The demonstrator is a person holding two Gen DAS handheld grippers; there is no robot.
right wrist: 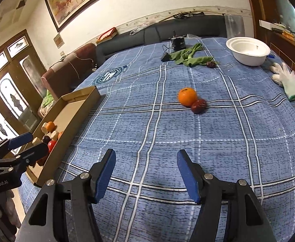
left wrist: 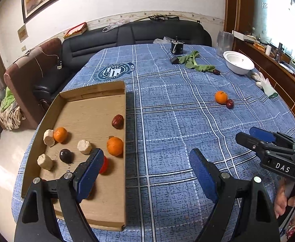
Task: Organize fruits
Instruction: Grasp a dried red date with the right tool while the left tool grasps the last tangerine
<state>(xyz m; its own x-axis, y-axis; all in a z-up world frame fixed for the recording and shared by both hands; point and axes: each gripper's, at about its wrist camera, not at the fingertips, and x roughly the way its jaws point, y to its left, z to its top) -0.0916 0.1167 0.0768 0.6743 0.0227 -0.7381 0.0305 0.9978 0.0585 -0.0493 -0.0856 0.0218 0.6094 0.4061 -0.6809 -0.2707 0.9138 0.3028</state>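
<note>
Left wrist view shows my left hand-held gripper [left wrist: 146, 158] spread wide and empty, over the cardboard tray's [left wrist: 125, 109] right wall. My right hand-held gripper [right wrist: 145, 159] stands partly open on the tabletop [right wrist: 238, 141], holding nothing; ahead, well apart, an orange [right wrist: 187, 96] touches a dark red fruit [right wrist: 199, 105]

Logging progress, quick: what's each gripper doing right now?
Left gripper: open, holding nothing.
Right gripper: open, holding nothing.

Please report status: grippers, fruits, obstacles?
Left gripper open, right gripper open, both empty. Orange touching red fruit on cloth, outside box. Path clear.
</note>
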